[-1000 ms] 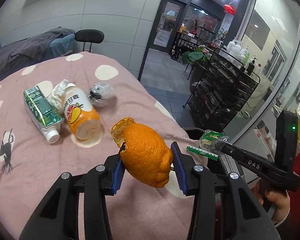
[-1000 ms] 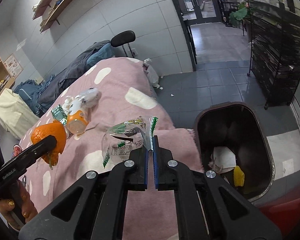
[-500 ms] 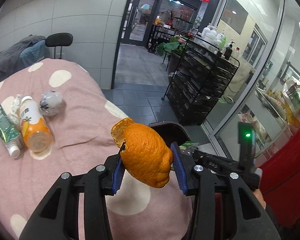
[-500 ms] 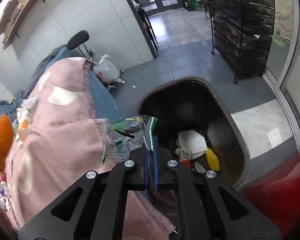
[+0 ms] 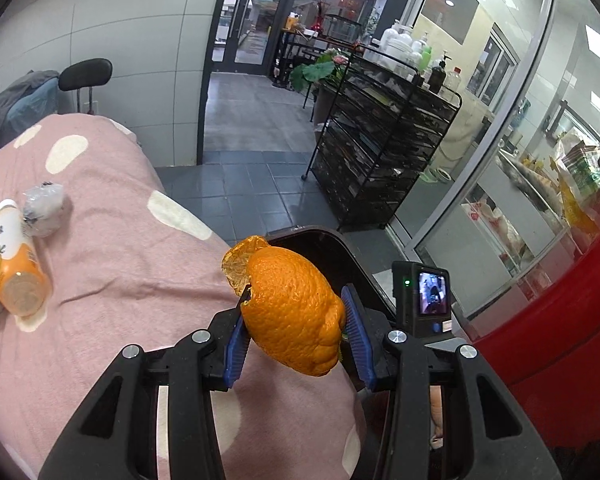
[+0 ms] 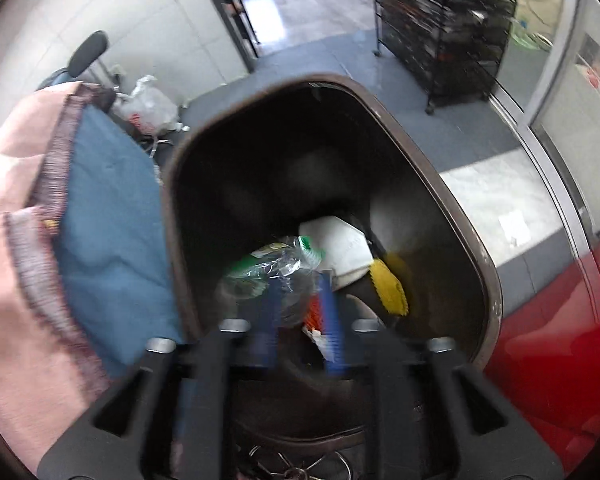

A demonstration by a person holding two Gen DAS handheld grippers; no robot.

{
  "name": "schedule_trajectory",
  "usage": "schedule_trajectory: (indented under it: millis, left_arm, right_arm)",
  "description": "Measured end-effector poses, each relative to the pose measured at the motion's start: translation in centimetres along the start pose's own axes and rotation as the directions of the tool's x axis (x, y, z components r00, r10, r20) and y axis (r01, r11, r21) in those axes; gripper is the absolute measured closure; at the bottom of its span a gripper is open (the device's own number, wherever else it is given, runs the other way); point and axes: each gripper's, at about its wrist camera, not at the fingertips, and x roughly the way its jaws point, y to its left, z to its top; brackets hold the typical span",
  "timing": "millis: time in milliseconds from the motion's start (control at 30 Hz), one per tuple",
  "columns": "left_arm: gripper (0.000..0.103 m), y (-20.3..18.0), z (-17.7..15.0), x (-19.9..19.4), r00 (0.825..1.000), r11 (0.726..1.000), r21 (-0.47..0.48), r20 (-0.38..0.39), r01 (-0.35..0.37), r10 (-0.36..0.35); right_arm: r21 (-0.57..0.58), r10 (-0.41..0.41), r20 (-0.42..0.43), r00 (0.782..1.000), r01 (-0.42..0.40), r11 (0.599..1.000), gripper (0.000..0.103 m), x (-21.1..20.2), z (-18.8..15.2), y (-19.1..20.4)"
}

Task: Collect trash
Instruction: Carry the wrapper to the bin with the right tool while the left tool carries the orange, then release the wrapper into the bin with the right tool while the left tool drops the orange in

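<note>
My left tool (image 5: 296,334) is clamped on the orange peel (image 5: 294,312), its long axis running up-left to down-right, at the pink blanket's (image 5: 112,264) edge by the trash bin (image 5: 328,240). My right tool's (image 6: 300,308) jaws have just been opening over the bin (image 6: 440,184), the clear green-printed wrapper (image 6: 272,268) loose beyond them. Inside lie white paper (image 6: 340,244) and a yellow scrap (image 6: 388,284), with dark room above them.

A pink spotted bed (image 5: 112,248) carries an orange bottle (image 5: 16,280) and a crumpled wrapper (image 5: 44,210) by its left edge.
</note>
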Motion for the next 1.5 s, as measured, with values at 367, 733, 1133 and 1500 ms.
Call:
schedule_trajectory:
  millis: [367,733,1133,1500]
  left_arm:
    - [0.06,-1.5,0.2,2.1,0.997,0.999,0.022,-0.059,0.046,-0.045]
    - [0.06,-3.9,-0.2,6.8,0.978,0.993,0.058,-0.186,0.104,-0.091]
    - [0.06,-5.5,-0.9,11.9,0.938,0.989,0.082,-0.335,0.12,-0.086]
    - [0.022,-5.2,-1.3,12.8,0.938,0.988,0.08,-0.334,0.131,-0.097]
  right_arm:
    - [0.03,0.024,-0.017,1.0,-0.023,0.999,0.038,-0.8,-2.5,-1.3]
    - [0.085,-0.009,0.017,1.0,0.008,0.996,0.035,-4.2,-4.7,-3.7]
    - [0.136,-0.034,0.045,0.998,0.028,0.99,0.034,-5.9,-5.5,-5.6]
    - [0.148,-0.04,0.038,0.998,0.034,0.988,0.034,-5.8,-5.7,-6.0]
